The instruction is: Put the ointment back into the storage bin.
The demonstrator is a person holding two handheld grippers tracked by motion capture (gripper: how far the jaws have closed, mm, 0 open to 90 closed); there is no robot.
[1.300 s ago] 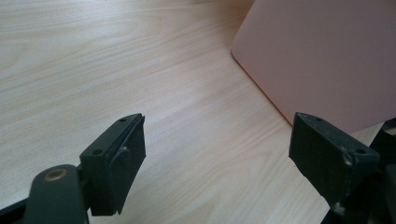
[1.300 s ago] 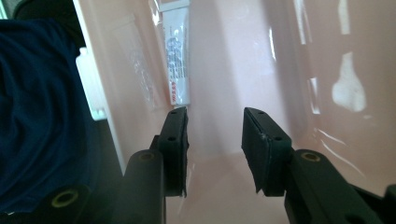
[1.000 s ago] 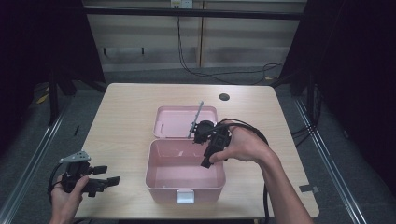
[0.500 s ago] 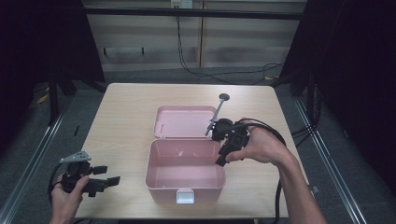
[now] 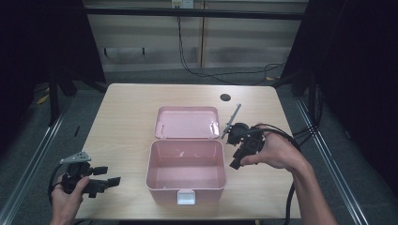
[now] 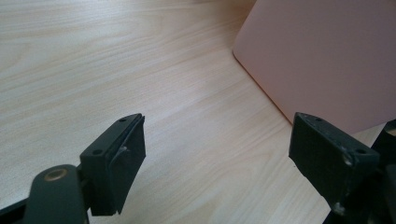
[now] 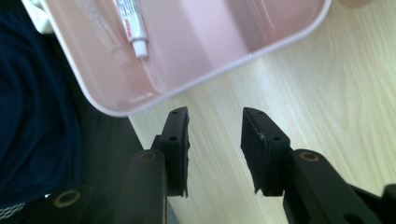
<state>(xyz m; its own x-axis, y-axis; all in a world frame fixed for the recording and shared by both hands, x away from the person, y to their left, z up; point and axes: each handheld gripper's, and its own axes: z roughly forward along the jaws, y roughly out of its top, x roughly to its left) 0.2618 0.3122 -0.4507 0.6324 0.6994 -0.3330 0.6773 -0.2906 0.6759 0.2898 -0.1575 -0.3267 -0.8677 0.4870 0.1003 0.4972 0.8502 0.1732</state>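
A pink box [image 5: 185, 194] stands open at the table's middle, its lid [image 5: 187, 123] laid flat behind it. Its outer wall [image 6: 322, 56] shows in the left gripper view. A small white tube [image 7: 132, 25] lies inside the box [image 7: 196, 70]. My right gripper [image 5: 234, 163] hangs just right of the box, jaws pointing back toward the person. In its own view, this gripper [image 7: 215, 140] is open over bare wood with nothing between the jaws. My left gripper [image 5: 110, 176] rests at the front left, wide open and empty [image 6: 215, 154], aimed at the box.
The light wooden table [image 5: 126, 112] has a round dark hole [image 5: 225, 97] near its far edge. Cables trail from both grippers. Dark blue clothing [image 7: 32, 116] shows beyond the table's front edge in the right gripper view.
My right gripper has moved to the right, from above the box and lid to beside the box's right wall. The left gripper has stayed put.
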